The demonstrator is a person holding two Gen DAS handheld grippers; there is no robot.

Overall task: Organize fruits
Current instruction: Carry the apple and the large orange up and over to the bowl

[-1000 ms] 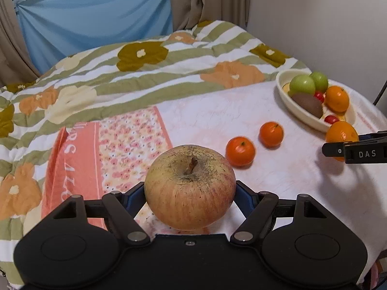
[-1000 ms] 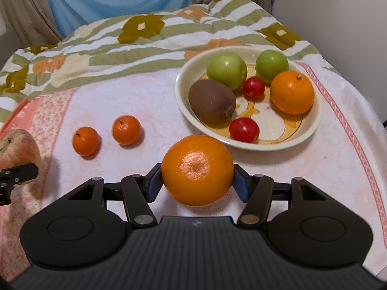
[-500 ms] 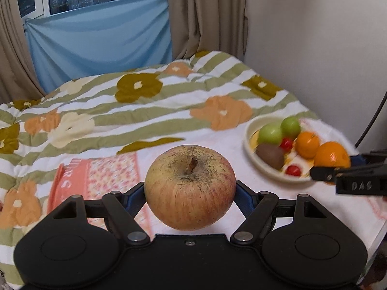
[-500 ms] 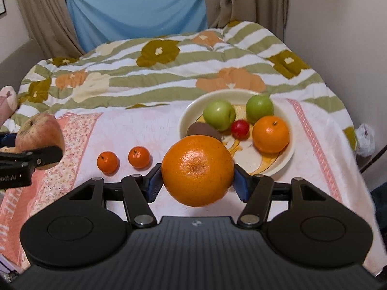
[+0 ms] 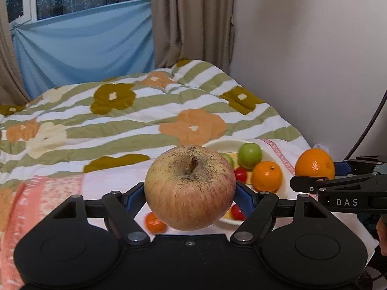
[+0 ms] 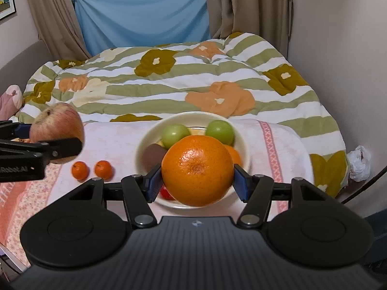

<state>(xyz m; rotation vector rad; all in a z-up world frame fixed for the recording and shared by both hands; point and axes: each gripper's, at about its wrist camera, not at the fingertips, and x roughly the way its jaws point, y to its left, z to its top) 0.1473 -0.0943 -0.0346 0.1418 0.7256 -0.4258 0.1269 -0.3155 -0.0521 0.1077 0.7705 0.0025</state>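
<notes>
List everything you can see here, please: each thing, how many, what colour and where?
apple: 1, red-yellow, held in the air by the left tool
big orange: 1, orange, held in the air by the right tool
bowl: 1, cream, on the pale cloth
green fruits: 2, green, at the back of the bowl
brown fruit: 1, brown, left side of the bowl
orange in bowl: 1, orange, right side of the bowl
small red fruits: 2, red, in the bowl
small mandarins: 2, orange, on the cloth left of the bowl
quilt: 1, green-striped with flowers, behind the bowl
curtain cloth: 1, blue, at the window
left tool: 1, black, shut on the apple
right tool: 1, black, shut on the big orange
</notes>
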